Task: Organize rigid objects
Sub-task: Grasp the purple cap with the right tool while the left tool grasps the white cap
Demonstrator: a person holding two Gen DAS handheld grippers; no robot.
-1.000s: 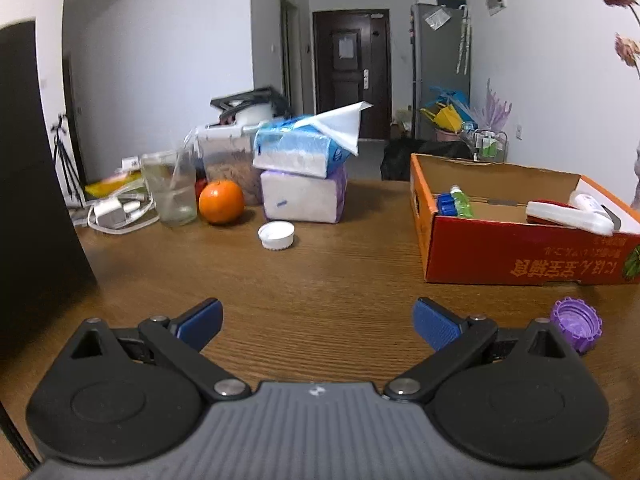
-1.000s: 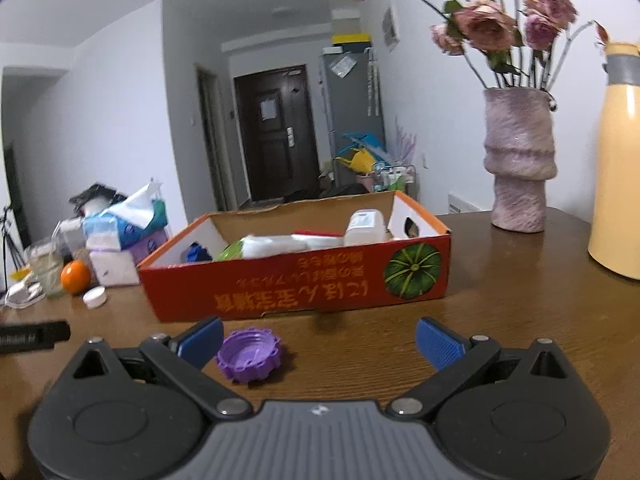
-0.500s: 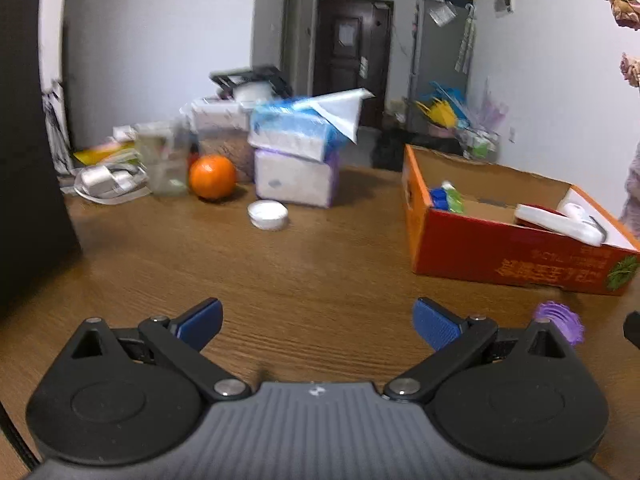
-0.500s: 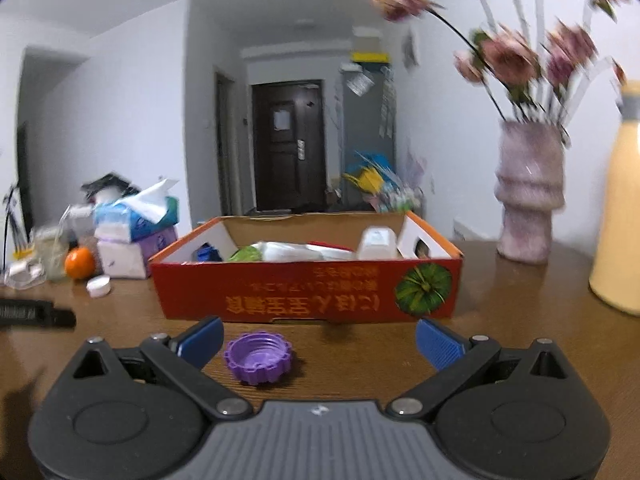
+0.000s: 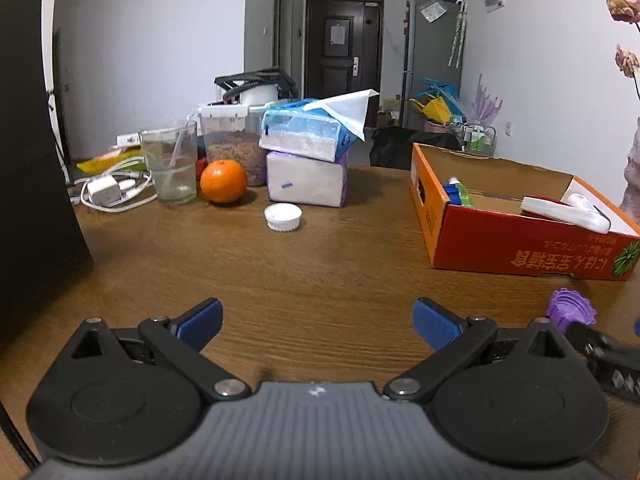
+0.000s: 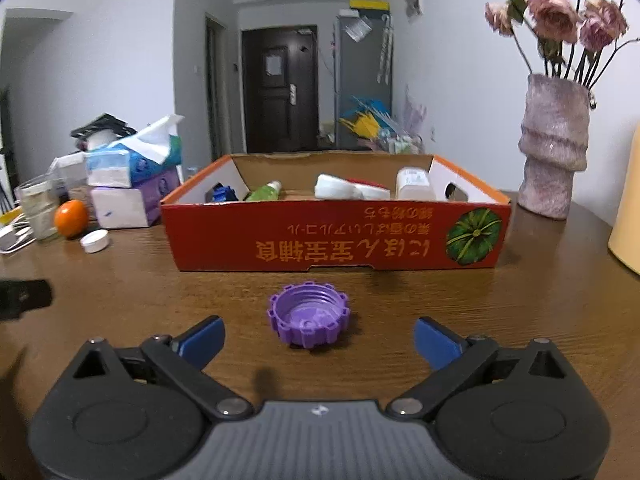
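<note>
A purple ribbed cap (image 6: 308, 316) lies open side up on the wooden table, just ahead of my right gripper (image 6: 318, 338) and between the lines of its fingers. The jaws stand wide and are closing, with no pad touching the cap. Behind the cap sits an orange cardboard box (image 6: 336, 236) holding a blue item, a green tube, white bottles and a red-and-white piece. My left gripper (image 5: 316, 320) is open over bare wood. In the left wrist view the purple cap (image 5: 570, 312) and the box (image 5: 520, 248) are at the right. A white cap (image 5: 283, 217) lies farther off.
Stacked tissue packs (image 5: 308, 156), an orange (image 5: 223, 181), a glass (image 5: 170, 166), a food jar and a white charger with cable (image 5: 106, 194) crowd the far left. A pink vase with dried flowers (image 6: 554, 148) and a yellow jug (image 6: 628, 208) stand right. A dark panel (image 5: 36, 160) rises at the left.
My right gripper swung left, so the purple cap now sits centred between its fingers instead of beside the left one. The left gripper's view shifted slightly; its jaws stayed open.
</note>
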